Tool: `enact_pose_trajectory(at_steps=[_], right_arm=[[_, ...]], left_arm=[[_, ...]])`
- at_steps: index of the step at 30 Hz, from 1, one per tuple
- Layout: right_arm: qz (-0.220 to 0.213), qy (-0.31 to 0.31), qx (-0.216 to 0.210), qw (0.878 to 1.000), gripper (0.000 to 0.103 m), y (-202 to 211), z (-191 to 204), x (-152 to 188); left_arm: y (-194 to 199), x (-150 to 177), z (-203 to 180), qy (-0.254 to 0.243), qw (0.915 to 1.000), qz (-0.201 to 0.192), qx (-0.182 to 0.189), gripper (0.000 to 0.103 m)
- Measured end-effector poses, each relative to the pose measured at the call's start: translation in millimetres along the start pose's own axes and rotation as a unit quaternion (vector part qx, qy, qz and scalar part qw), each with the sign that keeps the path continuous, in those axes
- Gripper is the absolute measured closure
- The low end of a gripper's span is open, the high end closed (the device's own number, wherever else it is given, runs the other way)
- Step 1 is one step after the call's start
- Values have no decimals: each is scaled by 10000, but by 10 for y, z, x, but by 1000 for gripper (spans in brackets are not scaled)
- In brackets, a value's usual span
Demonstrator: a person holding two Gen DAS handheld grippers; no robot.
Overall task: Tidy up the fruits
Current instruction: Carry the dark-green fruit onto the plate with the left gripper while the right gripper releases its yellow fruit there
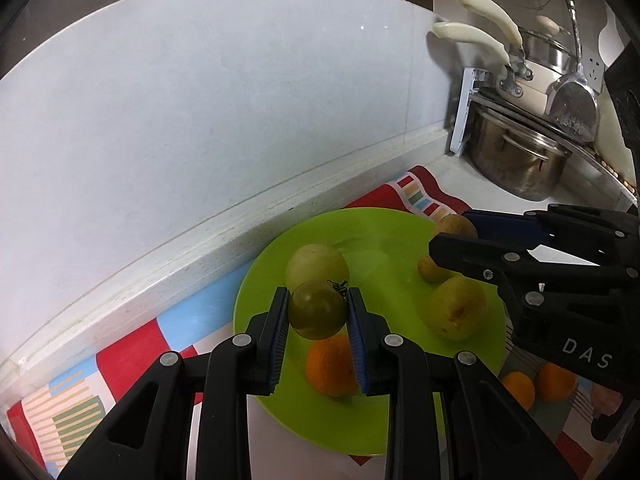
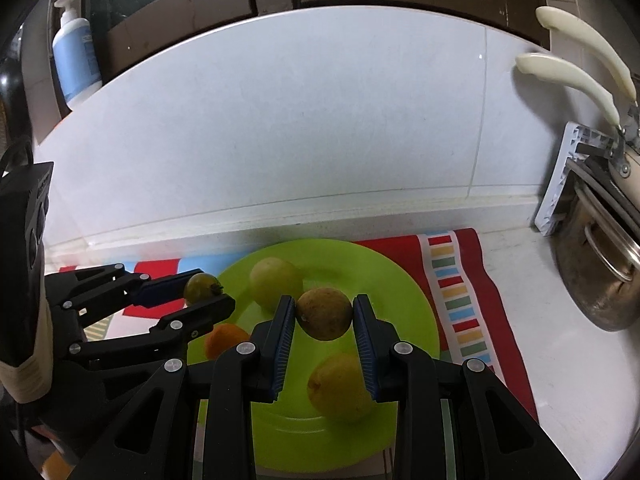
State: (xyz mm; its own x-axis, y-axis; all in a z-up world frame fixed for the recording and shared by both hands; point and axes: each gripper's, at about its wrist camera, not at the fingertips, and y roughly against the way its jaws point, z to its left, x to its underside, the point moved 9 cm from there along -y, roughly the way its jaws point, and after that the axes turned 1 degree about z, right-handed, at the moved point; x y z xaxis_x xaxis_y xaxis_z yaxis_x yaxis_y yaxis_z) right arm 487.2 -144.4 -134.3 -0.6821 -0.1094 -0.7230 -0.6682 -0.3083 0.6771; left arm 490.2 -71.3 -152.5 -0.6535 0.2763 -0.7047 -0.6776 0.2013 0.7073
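Observation:
My left gripper [image 1: 318, 300] is shut on a dark green round fruit [image 1: 318, 314] with a small stem, held just above the lime-green plate [image 1: 384, 240]. My right gripper [image 2: 325, 304] is shut on a brownish-yellow round fruit [image 2: 324, 316] over the same plate [image 2: 400, 280]. On the plate lie a pale green fruit [image 1: 316, 264], an orange [image 1: 330, 368], a yellow-green fruit [image 1: 458, 308] and a small yellowish fruit [image 1: 428, 270]. Each gripper shows in the other's view: the right gripper [image 1: 452, 230] at the right, the left gripper [image 2: 214, 288] at the left.
The plate sits on a striped red, blue and white mat [image 2: 452, 292] against a white tiled wall [image 2: 300, 120]. Two oranges [image 1: 536, 384] lie on the mat off the plate. Steel pots [image 1: 516, 160] and a spatula [image 1: 572, 108] stand at the right. A soap bottle [image 2: 76, 60] stands on the ledge.

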Motion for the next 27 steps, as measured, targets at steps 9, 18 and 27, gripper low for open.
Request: enact_pose_trajectory(at_steps=[9,18,27], right_arm=[[-40,-87,45,9999,70,87,-18,6],[-301,-40,245,9992,64,548,101,105],[-549,-54,345,9979,55,1027,298,227]], left_arm=[[177,31,19,10,9999,-79,-61,61],[742,131,94,253,9984,-421,-280,46],[1319,211,68,255,9954,-806,-442,34]])
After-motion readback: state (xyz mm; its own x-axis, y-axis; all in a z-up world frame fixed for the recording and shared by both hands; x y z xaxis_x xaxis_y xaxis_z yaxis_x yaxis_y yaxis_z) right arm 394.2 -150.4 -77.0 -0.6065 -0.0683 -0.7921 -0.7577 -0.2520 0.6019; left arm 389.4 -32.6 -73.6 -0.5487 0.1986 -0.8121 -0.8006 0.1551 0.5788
